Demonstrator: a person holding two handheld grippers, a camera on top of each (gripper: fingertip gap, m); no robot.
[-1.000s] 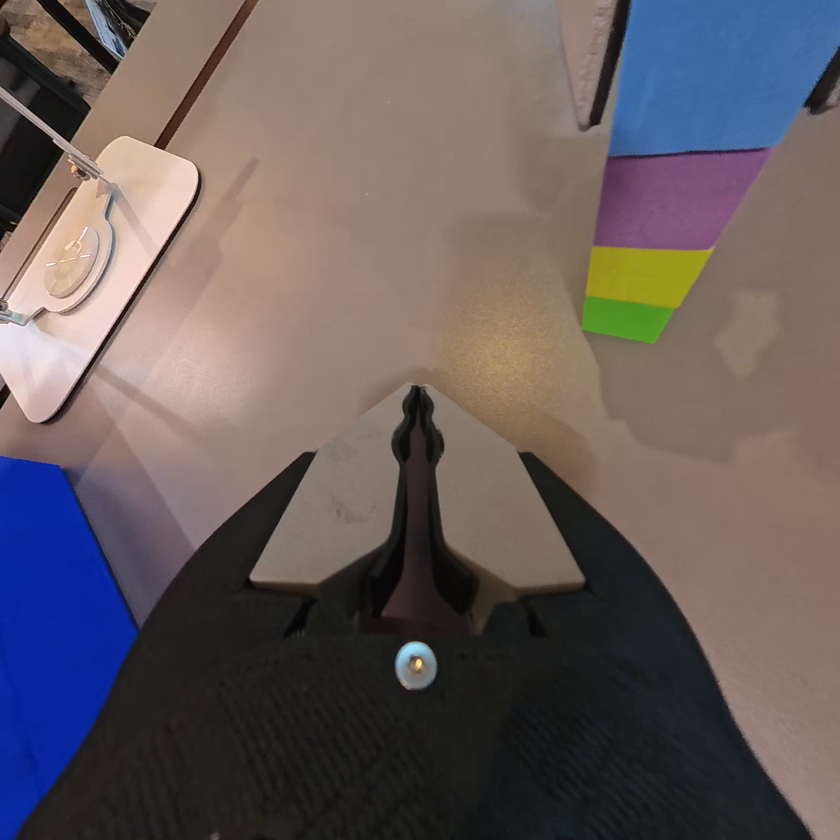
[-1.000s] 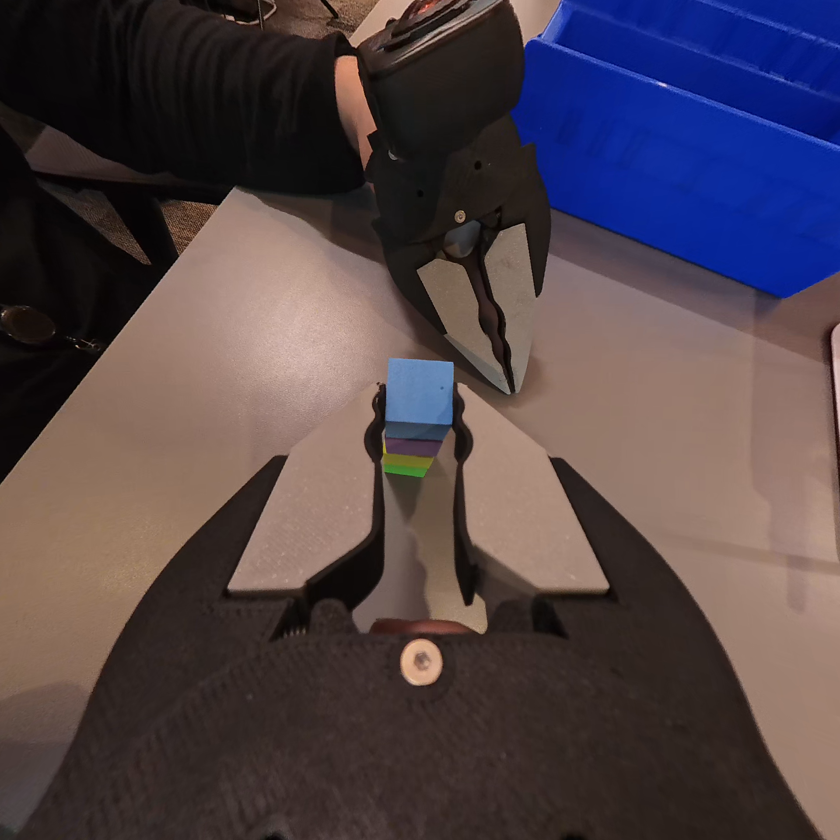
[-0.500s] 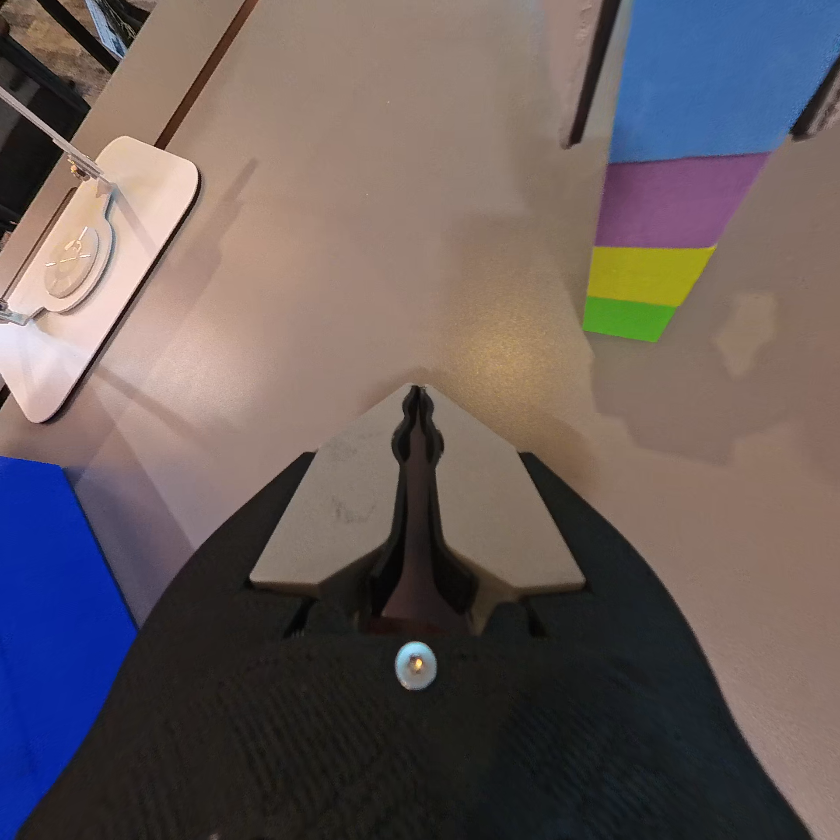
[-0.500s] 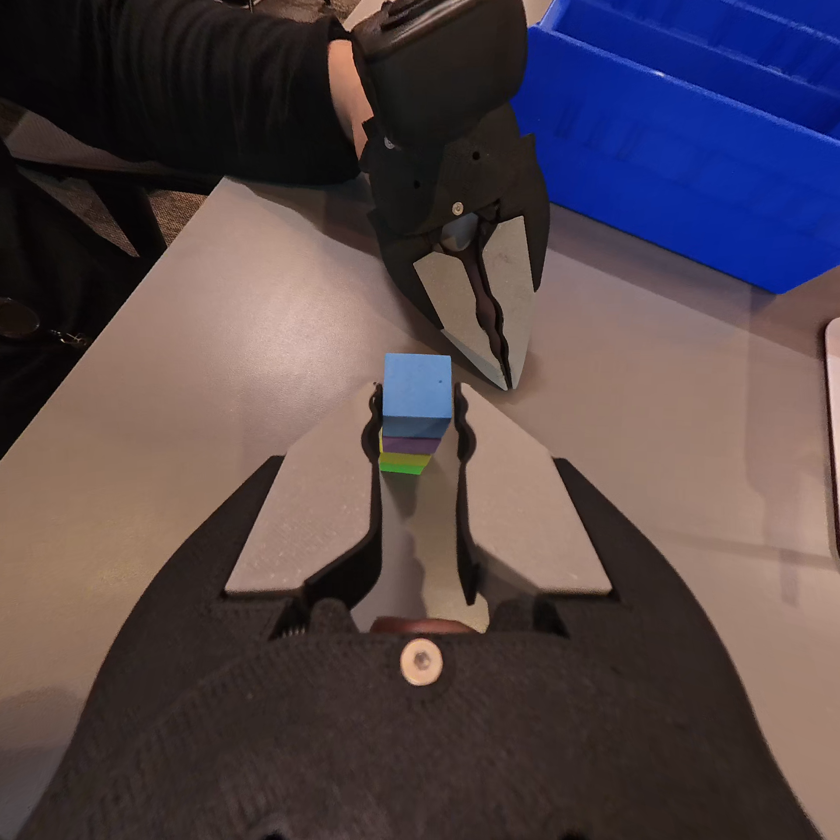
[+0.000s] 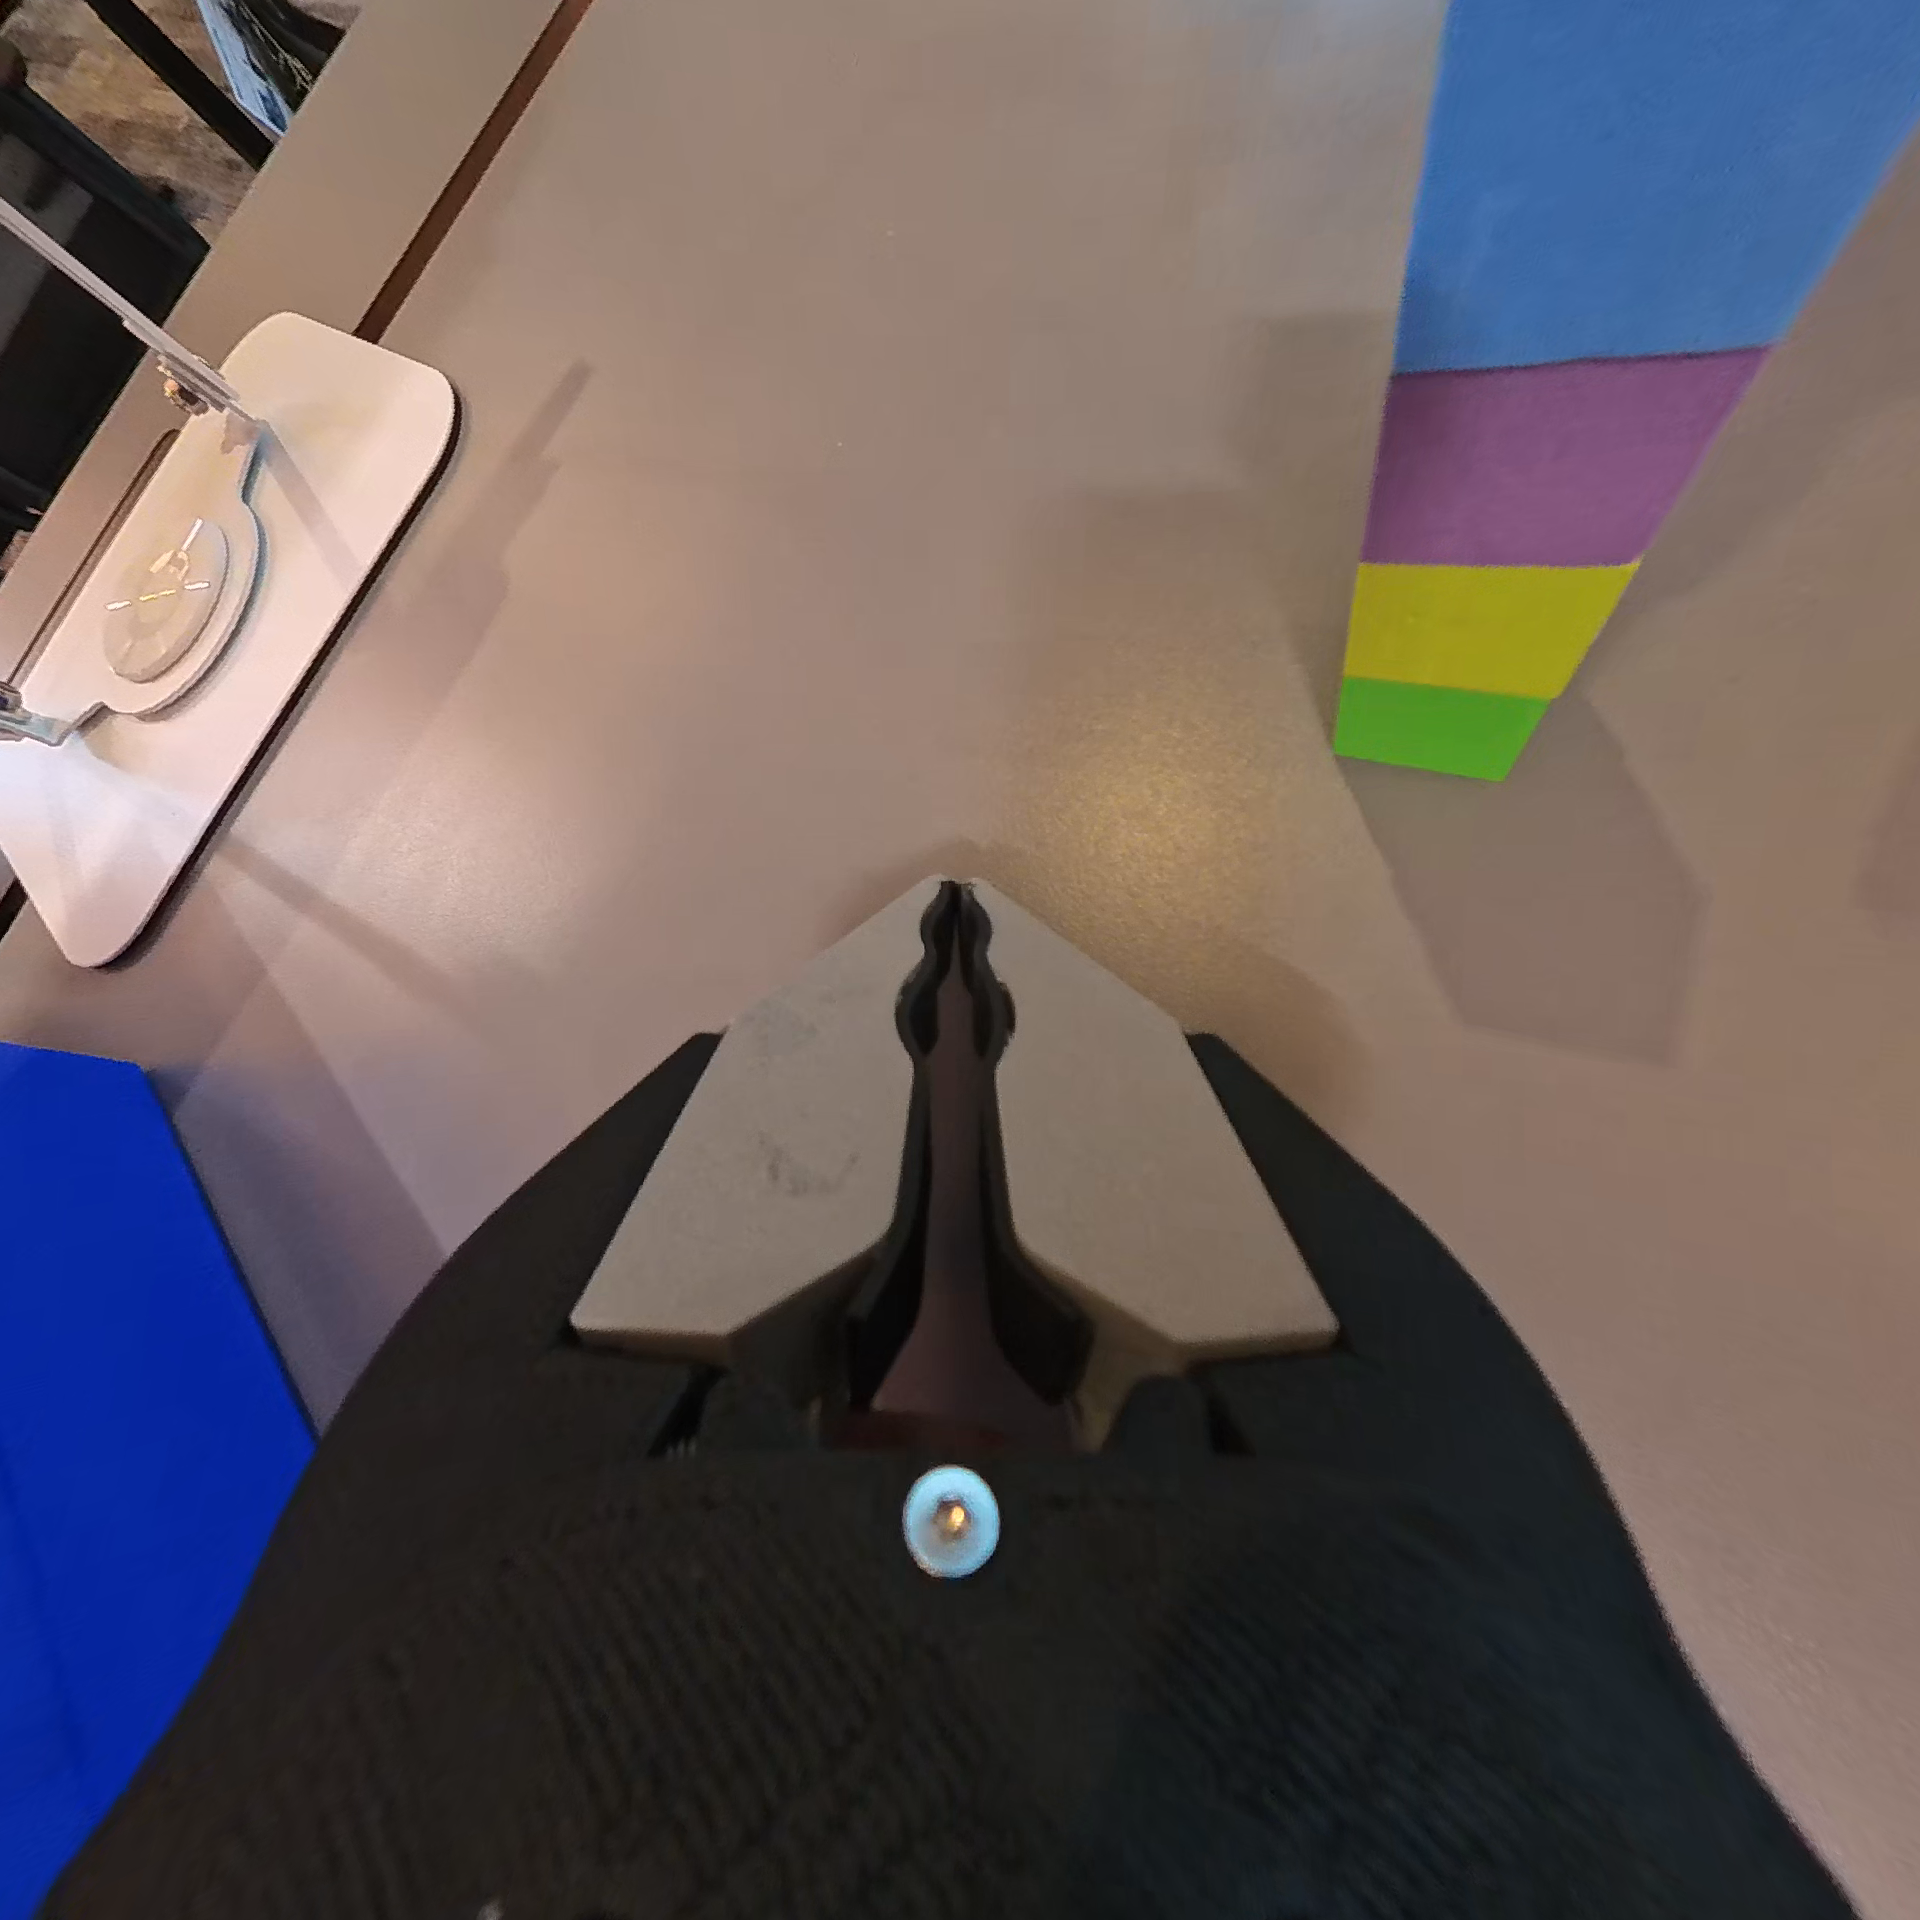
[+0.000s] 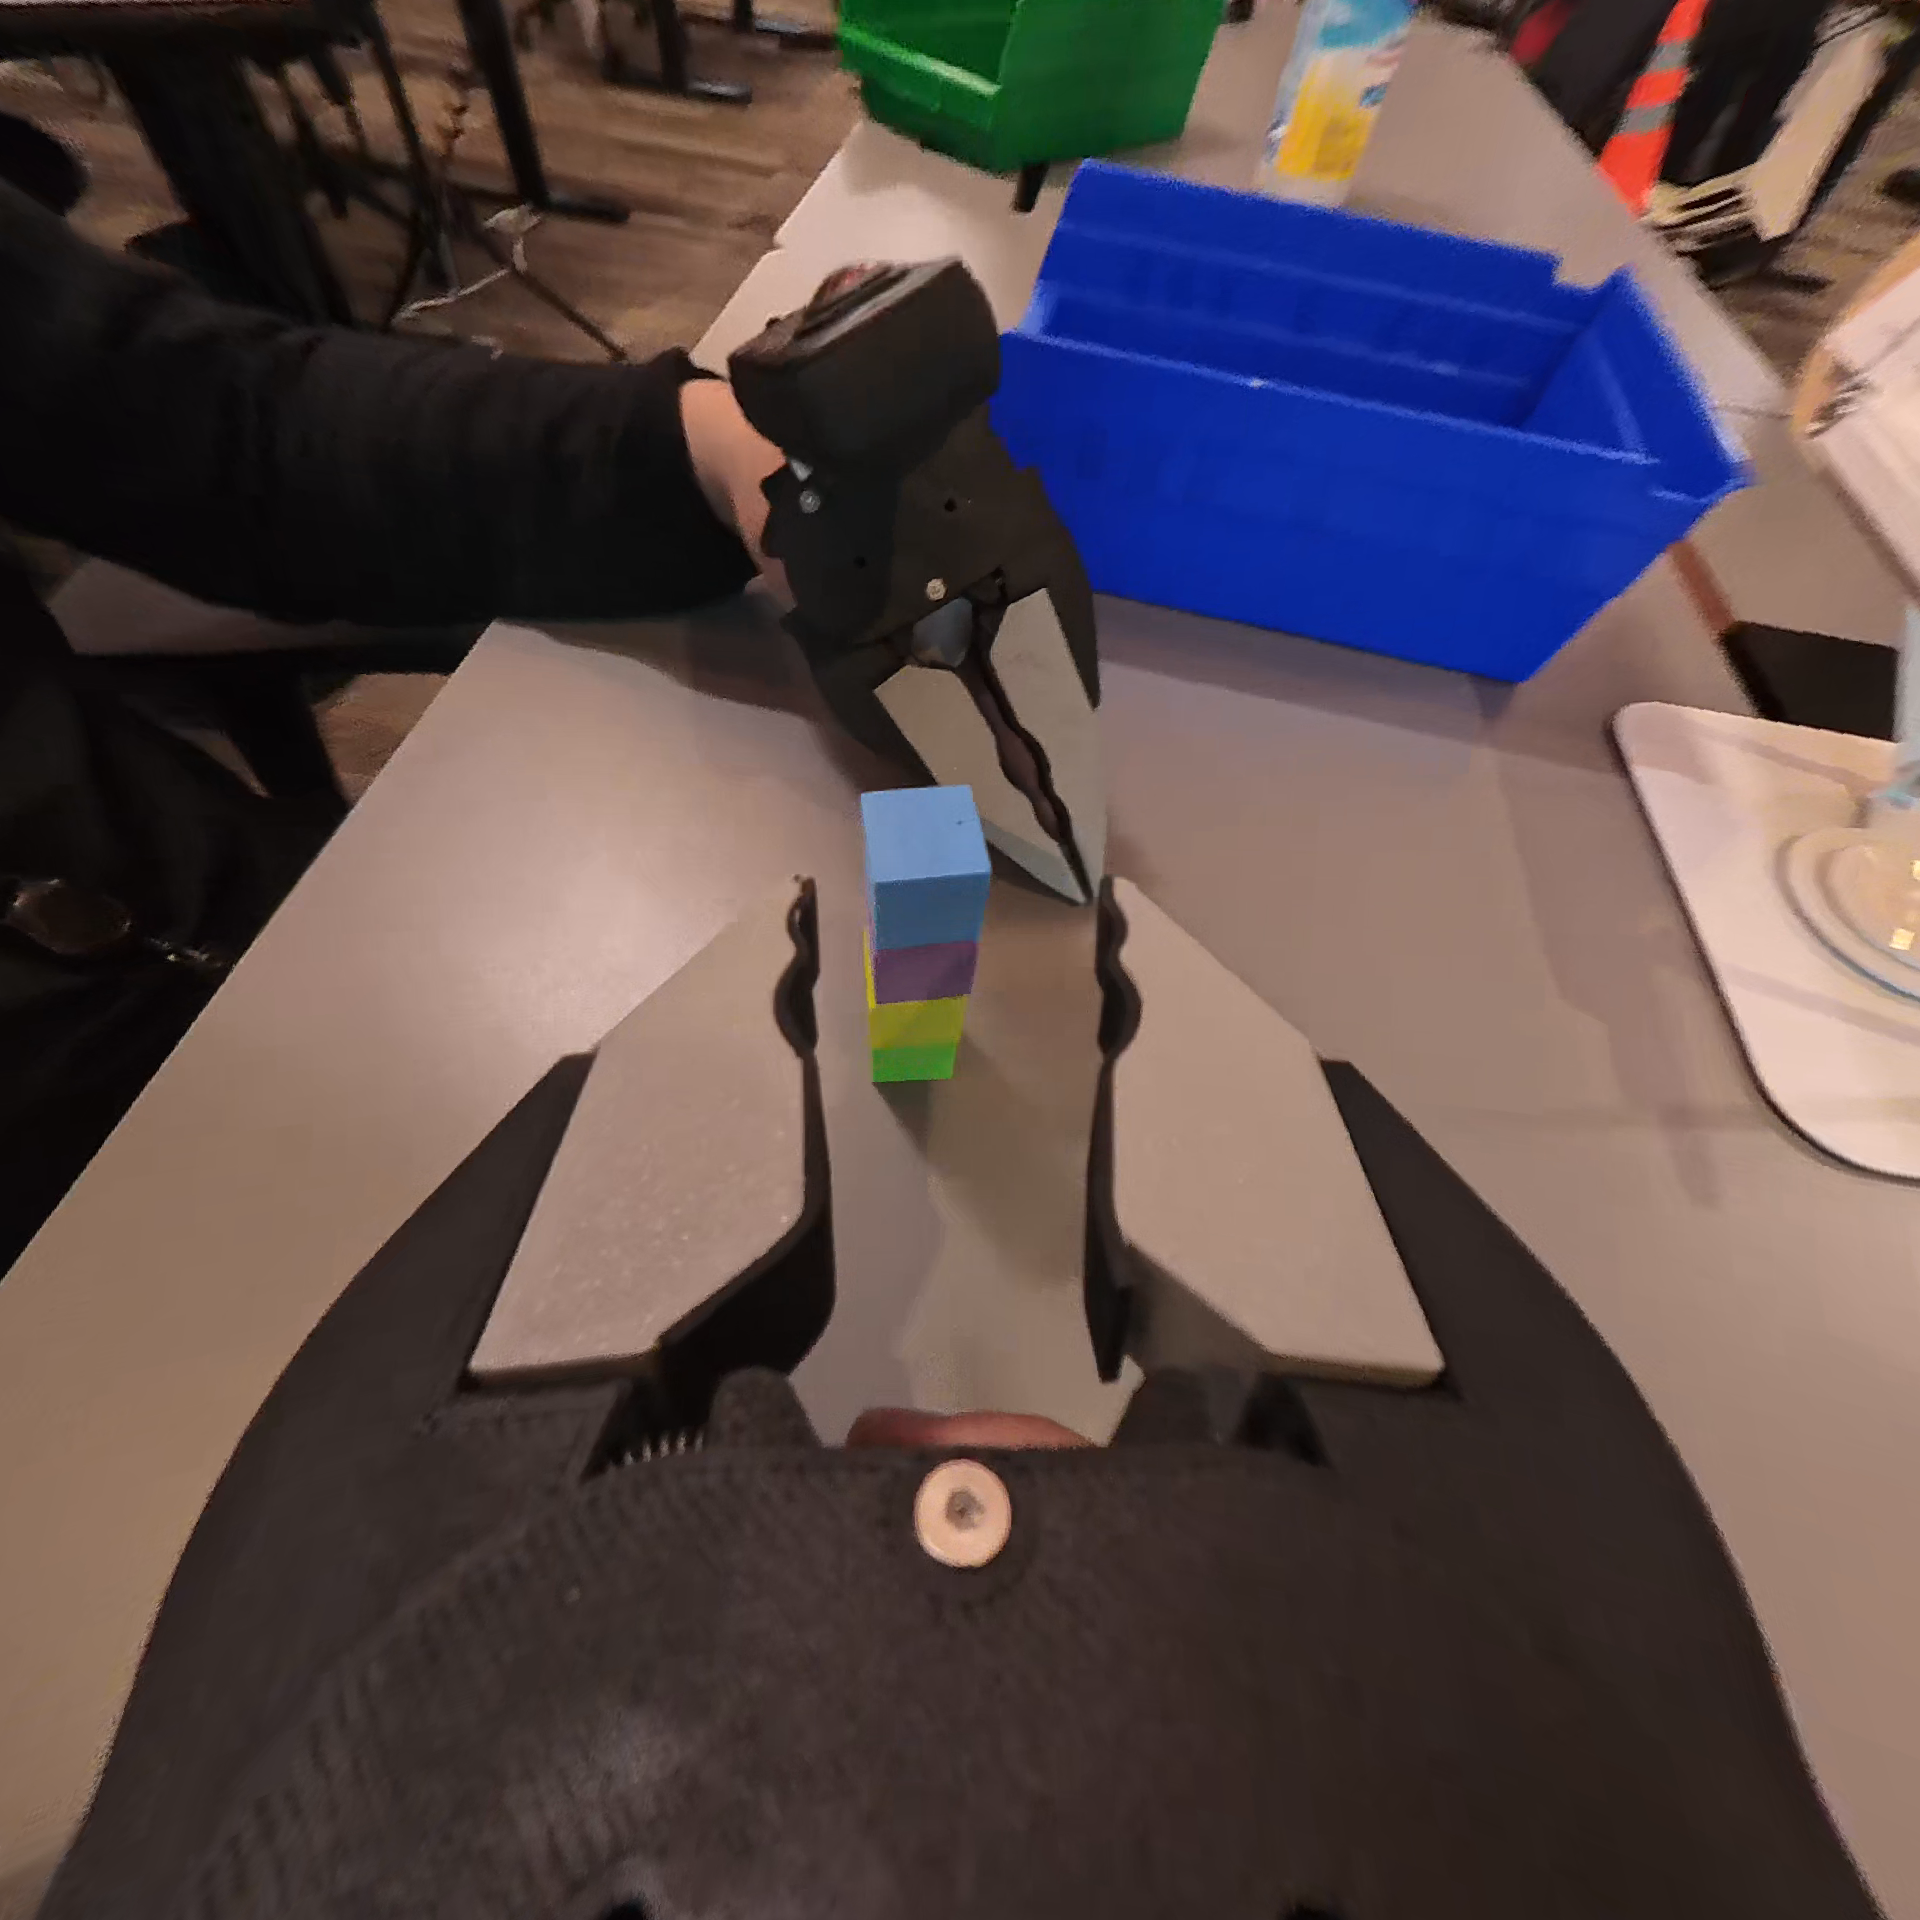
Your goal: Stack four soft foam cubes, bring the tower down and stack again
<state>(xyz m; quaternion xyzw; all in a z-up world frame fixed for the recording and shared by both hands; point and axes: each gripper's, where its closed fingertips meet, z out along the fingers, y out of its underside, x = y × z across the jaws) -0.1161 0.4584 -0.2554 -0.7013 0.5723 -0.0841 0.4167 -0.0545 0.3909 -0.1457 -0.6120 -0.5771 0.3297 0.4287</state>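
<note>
A tower of four foam cubes stands on the grey table: blue cube [image 6: 923,878] on top, then purple cube [image 6: 925,971], yellow cube [image 6: 916,1023] and green cube [image 6: 914,1062] at the bottom. It also shows in the left wrist view, with blue [image 5: 1621,187], purple [image 5: 1538,457], yellow [image 5: 1475,629] and green [image 5: 1434,727]. My right gripper [image 6: 954,904] is open and empty, pulled back from the tower, which stands free. My left gripper [image 5: 953,888] is shut and empty, its tips on the table to the left of the tower; it also shows in the right wrist view [image 6: 1075,883].
A blue bin [image 6: 1340,457] stands behind the left gripper, its corner also in the left wrist view [image 5: 94,1351]. A white lamp base [image 6: 1787,914] lies at the right, seen too in the left wrist view [image 5: 197,613]. A green bin [image 6: 1018,73] stands farther back.
My right gripper has opened wide, let go of the blue cube and drawn back and up from the tower. The left gripper has stayed put.
</note>
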